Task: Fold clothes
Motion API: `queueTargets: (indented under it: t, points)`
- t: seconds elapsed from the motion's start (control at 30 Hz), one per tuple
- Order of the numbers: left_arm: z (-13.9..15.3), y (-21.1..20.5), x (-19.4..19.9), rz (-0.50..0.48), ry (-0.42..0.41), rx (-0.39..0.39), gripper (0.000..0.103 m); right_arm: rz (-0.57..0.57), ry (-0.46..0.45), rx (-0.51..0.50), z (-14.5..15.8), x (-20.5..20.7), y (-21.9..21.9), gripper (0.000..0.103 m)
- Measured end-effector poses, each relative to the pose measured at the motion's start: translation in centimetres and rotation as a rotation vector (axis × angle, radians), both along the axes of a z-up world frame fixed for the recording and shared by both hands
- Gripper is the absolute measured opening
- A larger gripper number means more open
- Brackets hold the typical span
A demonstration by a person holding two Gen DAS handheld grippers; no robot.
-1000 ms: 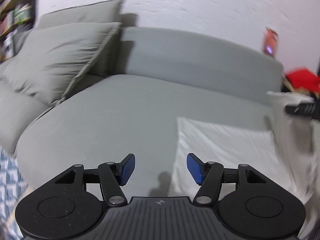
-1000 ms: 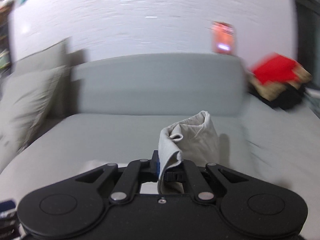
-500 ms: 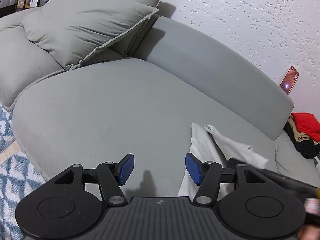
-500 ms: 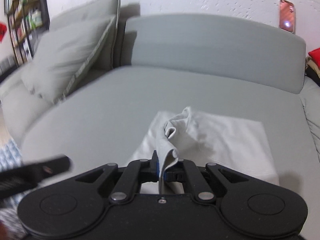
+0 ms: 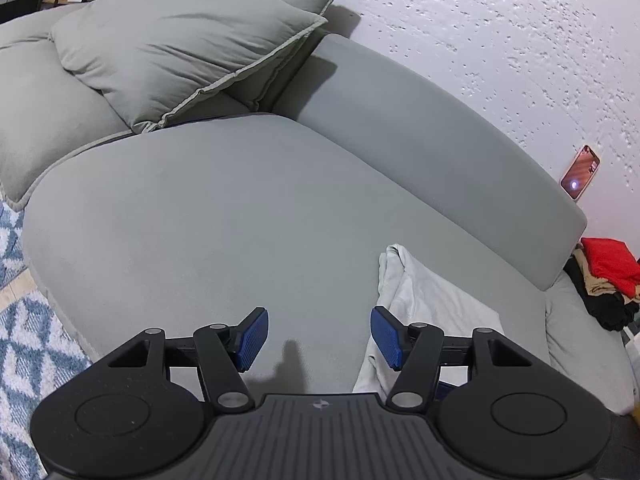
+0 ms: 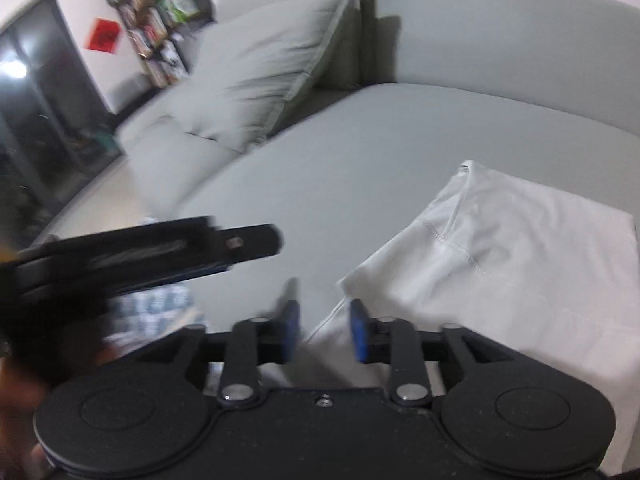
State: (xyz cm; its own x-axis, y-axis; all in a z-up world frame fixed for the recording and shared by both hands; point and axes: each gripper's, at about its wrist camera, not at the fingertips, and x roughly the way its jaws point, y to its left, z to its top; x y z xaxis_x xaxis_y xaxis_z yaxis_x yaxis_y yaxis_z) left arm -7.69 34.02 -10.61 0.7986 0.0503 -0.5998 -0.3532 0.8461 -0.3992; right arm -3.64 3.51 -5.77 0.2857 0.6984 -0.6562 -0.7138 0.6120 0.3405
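Grey sofa (image 5: 224, 216) fills our view, cushions (image 5: 176, 40) piled at its far left. On the seat lies our white garment (image 6: 520, 248), folded into a flat slab with stitched seams showing and one edge bunched. Our right gripper (image 6: 324, 330) hovers at its near corner, jaws parted, holding nothing. Our left gripper (image 5: 318, 338) hangs wide open and empty, just left of the cloth.

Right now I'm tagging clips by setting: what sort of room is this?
Most likely a home living room. A grey sofa with loose cushions fills the view, a patterned blue rug lies beside it, and a crowded bookshelf stands against the wall.
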Motion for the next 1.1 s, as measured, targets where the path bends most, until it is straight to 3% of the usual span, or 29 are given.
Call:
queueTargets:
  t: [0.1, 0.17, 0.23, 0.27, 0.33, 0.43, 0.53, 0.57, 0.6, 0.7, 0.77, 0.83, 0.9, 0.97, 1.1]
  points:
    - [0.2, -0.9, 0.4, -0.036, -0.006, 0.024, 0.057, -0.141, -0.017, 0.033, 1.1, 0.6, -5.7, 0.041]
    - [0.4, -1.7, 0.7, -0.072, -0.017, 0.045, 0.057, -0.238, -0.029, 0.054, 1.8, 1.0, -9.5, 0.050]
    - [0.6, -2.7, 1.1, -0.118, -0.034, 0.071, 0.059, -0.336, -0.041, 0.075, 2.4, 1.4, -13.4, 0.048]
    - [0.6, -3.7, 1.8, -0.153, -0.035, 0.103, 0.059, -0.349, -0.043, 0.067, 2.0, 1.6, -13.8, 0.030]
    - [0.7, -5.8, 3.2, -0.225, -0.030, 0.175, 0.051, -0.364, -0.043, 0.047, 1.0, 1.8, -14.3, 0.007]
    - [-0.6, -9.7, 6.4, -0.285, 0.072, 0.348, 0.028, -0.387, -0.044, 0.016, -0.6, 2.2, -14.9, 0.007]
    - [-3.0, -12.9, 8.9, -0.301, 0.252, 0.543, 0.019, -0.314, -0.106, -0.038, -2.0, 2.0, -12.4, 0.008]
    - [-3.8, -13.5, 8.9, -0.318, 0.307, 0.586, 0.019, -0.274, -0.113, -0.104, -2.7, 1.8, -11.6, 0.009]
    - [-3.9, -13.9, 8.3, -0.343, 0.329, 0.619, 0.018, -0.233, -0.117, -0.177, -3.4, 1.6, -10.9, 0.009]
    - [-3.8, -15.1, 6.0, -0.426, 0.372, 0.712, 0.011, -0.233, -0.121, -0.148, -2.5, 1.5, -12.5, 0.008]
    - [-3.3, -14.8, 4.6, -0.451, 0.362, 0.708, 0.011, -0.237, -0.123, -0.121, -1.8, 1.5, -13.6, 0.009]
    - [-2.2, -13.6, 3.9, -0.439, 0.335, 0.636, 0.018, -0.241, -0.126, -0.094, -1.1, 1.4, -14.8, 0.009]
    - [-0.4, -12.4, 2.5, -0.407, 0.257, 0.547, 0.026, -0.245, -0.128, -0.067, -0.4, 1.4, -16.0, 0.011]
    - [1.1, -11.8, 1.9, -0.377, 0.159, 0.503, 0.036, -0.249, -0.131, -0.040, 0.3, 1.3, -17.1, 0.022]
    - [2.9, -12.2, 3.6, -0.324, 0.029, 0.520, 0.036, -0.351, -0.117, 0.058, 0.3, 4.4, -17.9, 0.023]
